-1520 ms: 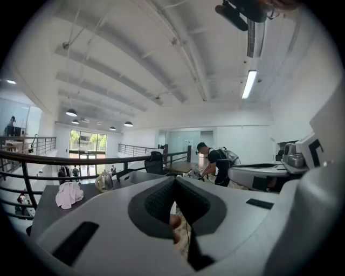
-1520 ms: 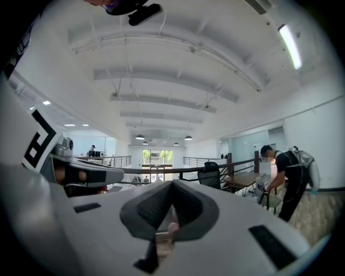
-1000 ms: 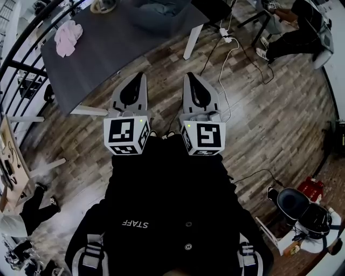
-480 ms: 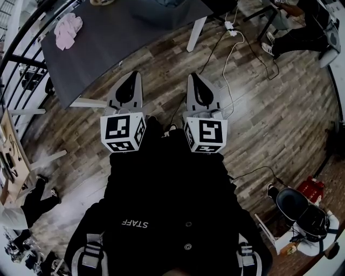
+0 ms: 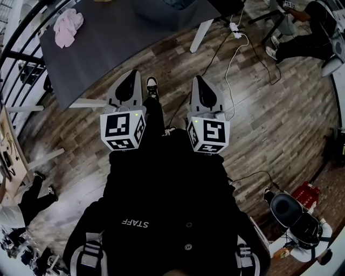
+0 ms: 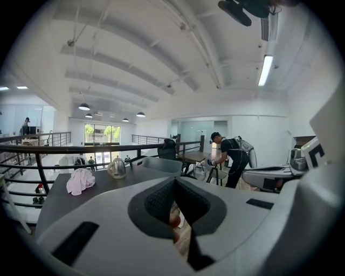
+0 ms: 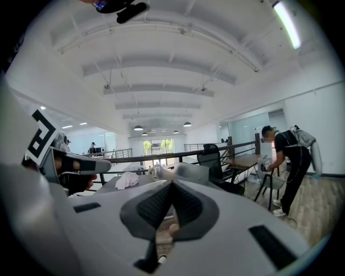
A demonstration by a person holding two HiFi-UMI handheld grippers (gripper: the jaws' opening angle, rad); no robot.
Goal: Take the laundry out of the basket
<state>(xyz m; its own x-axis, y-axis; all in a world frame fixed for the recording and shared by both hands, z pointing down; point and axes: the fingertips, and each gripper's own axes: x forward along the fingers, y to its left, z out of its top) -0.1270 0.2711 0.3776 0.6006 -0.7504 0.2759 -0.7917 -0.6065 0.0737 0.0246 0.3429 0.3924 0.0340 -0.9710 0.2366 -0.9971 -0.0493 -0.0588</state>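
Observation:
The dark grey table (image 5: 113, 48) stands ahead of me at the upper left. On its far left lies a pink-white cloth (image 5: 69, 27). A grey laundry basket (image 6: 160, 164) sits on the table's far side, with its contents hidden; only its edge (image 5: 167, 4) shows in the head view. My left gripper (image 5: 129, 81) and right gripper (image 5: 202, 86) are side by side over the wooden floor, short of the table's near edge. Both are shut with nothing in them. The cloth (image 7: 128, 179) and basket (image 7: 188, 171) also show beyond my right gripper (image 7: 172, 183). My left gripper (image 6: 175, 180) points at the table.
A glass jar (image 6: 117, 168) stands on the table beside the basket. White cables and a power strip (image 5: 234, 29) lie on the floor at right. A person (image 6: 232, 156) bends over a chair beyond the table. A black railing (image 5: 16, 59) runs along the left. My shoe (image 5: 152, 85) is between the grippers.
The table has slid down and closer in the head view as I walk toward it. My shoe has come into view between the grippers. Both grippers stay shut, side by side.

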